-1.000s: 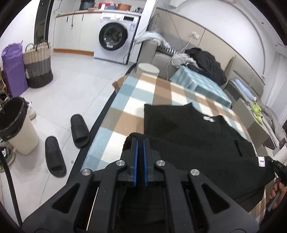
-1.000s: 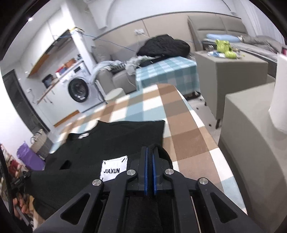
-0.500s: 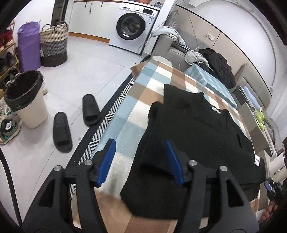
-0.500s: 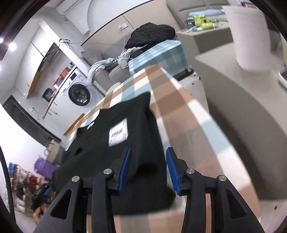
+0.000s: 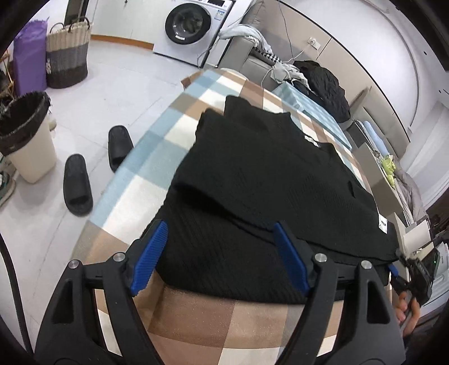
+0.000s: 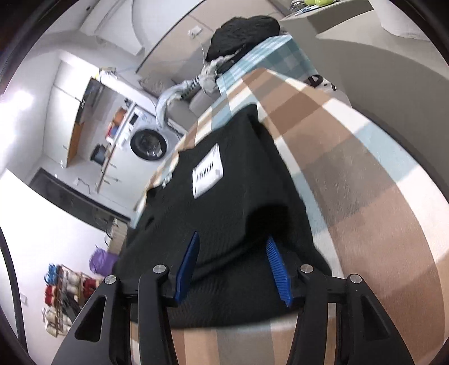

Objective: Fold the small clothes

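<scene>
A black knit garment [image 5: 266, 179] lies folded on the checked table cloth [image 5: 157, 157], its near edge doubled over. It also shows in the right wrist view [image 6: 233, 202], with a white label [image 6: 207, 170] on top. My left gripper [image 5: 221, 252] is open and empty, its blue pads just above the garment's near left edge. My right gripper [image 6: 233, 266] is open and empty over the garment's near right edge. The right gripper also shows at the far right of the left wrist view [image 5: 404, 266].
Two black slippers [image 5: 92, 165] lie on the floor left of the table, near a bin [image 5: 25, 140] and a wicker basket [image 5: 68, 53]. A washing machine [image 5: 190, 25] stands at the back. A grey sofa with clothes [image 5: 317, 81] lies beyond the table.
Both grippers were shut on the garment's edge one second ago. They have opened, let it go on the table and pulled back towards me.
</scene>
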Available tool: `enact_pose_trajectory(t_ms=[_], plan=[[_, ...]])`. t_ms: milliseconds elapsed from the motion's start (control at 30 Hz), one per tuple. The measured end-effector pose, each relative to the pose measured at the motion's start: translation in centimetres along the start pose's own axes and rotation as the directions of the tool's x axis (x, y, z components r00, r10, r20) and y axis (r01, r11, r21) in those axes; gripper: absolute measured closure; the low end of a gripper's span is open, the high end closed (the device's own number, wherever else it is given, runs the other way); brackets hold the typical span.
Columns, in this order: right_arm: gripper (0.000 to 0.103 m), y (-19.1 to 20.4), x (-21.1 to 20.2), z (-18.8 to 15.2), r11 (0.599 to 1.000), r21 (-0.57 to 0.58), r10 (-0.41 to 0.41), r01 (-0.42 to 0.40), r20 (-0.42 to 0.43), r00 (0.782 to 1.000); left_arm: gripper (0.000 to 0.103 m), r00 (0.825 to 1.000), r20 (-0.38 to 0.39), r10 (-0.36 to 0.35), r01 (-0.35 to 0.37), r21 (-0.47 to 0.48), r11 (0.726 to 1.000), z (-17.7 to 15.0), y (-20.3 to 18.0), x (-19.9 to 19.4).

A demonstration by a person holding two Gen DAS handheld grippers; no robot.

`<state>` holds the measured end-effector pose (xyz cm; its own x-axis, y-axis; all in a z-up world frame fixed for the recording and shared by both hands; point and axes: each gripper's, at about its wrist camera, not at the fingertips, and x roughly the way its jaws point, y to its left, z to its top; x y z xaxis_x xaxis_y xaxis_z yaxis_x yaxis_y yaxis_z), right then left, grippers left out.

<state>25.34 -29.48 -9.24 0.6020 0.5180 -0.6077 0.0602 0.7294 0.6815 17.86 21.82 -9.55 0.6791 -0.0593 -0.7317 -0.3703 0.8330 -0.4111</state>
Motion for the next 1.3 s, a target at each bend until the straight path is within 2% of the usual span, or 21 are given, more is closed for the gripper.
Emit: enact_pose_trajectory(t_ms=[100, 233, 433, 600, 700, 833, 933, 1000, 1067, 1100, 1167, 1300], plan=[[0.053, 0.2, 0.3, 1.5, 0.999, 0.018, 0.042, -0.043, 0.033, 0.999, 0.027, 1.000, -0.005, -0.005, 0.005, -0.006, 1.000, -0.2, 0.0, 0.3], [0.053, 1.9, -0.4, 2.1, 0.995, -0.044, 0.096, -0.093, 0.074, 0.993, 0.027, 1.000, -0.002, -0.016, 0.016, -0.010, 1.000, 0.2, 0.0, 0.7], [0.053, 1.5, 0.1, 2.0, 0.997, -0.031, 0.079, -0.078, 0.046, 0.996, 0.027, 1.000, -0.012, -0.015, 0.014, -0.038, 0.999, 1.4, 0.4, 2.1], [0.053, 1.3, -0.1, 1.4, 0.998, -0.042, 0.058, -0.057, 0.039, 0.998, 0.028, 1.000, 0.011, -0.009, 0.010, -0.063, 0.998, 2.4, 0.7, 3.2], [0.053, 1.3, -0.2, 1.4, 0.997, -0.043, 0.061, -0.059, 0.040, 0.997, 0.036, 0.999, 0.039, -0.032, 0.035, -0.075, 0.997, 3.4, 0.5, 3.2], [0.053, 1.4, -0.4, 1.6, 0.997, -0.047, 0.067, -0.065, 0.044, 0.997, 0.036, 0.992, 0.084, -0.099, 0.102, -0.040, 0.994, 4.4, -0.5, 2.3], [0.053, 1.3, -0.2, 1.7, 0.997, -0.052, 0.067, -0.065, 0.045, 0.997, 0.037, 0.992, 0.089, -0.087, 0.088, -0.009, 0.996, 5.0, -1.2, 2.5], [0.053, 1.3, 0.0, 1.7, 0.997, -0.052, 0.060, -0.057, 0.041, 0.997, 0.047, 0.995, 0.075, -0.068, 0.069, -0.011, 0.998, 5.2, -1.3, 3.1], [0.053, 1.2, 0.2, 1.8, 0.997, -0.049, 0.056, -0.054, 0.036, 0.998, 0.066, 0.997, 0.054, -0.055, 0.056, -0.022, 0.998, 5.4, -1.2, 3.8], [0.053, 1.2, 0.3, 1.8, 0.998, -0.048, 0.046, -0.044, 0.036, 0.998, 0.070, 0.998, 0.041, -0.046, 0.047, -0.026, 0.999, 5.5, -1.1, 4.2], [0.053, 1.1, 0.7, 1.9, 0.998, -0.045, 0.033, -0.032, 0.034, 0.999, 0.091, 0.998, 0.039, -0.044, 0.045, -0.036, 0.998, 5.6, -0.7, 4.7], [0.060, 0.8, 0.9, 2.2, 0.999, -0.019, 0.045, -0.045, 0.041, 0.998, 0.097, 0.997, 0.044, -0.071, 0.073, -0.051, 0.996, 5.8, -0.3, 4.6]])
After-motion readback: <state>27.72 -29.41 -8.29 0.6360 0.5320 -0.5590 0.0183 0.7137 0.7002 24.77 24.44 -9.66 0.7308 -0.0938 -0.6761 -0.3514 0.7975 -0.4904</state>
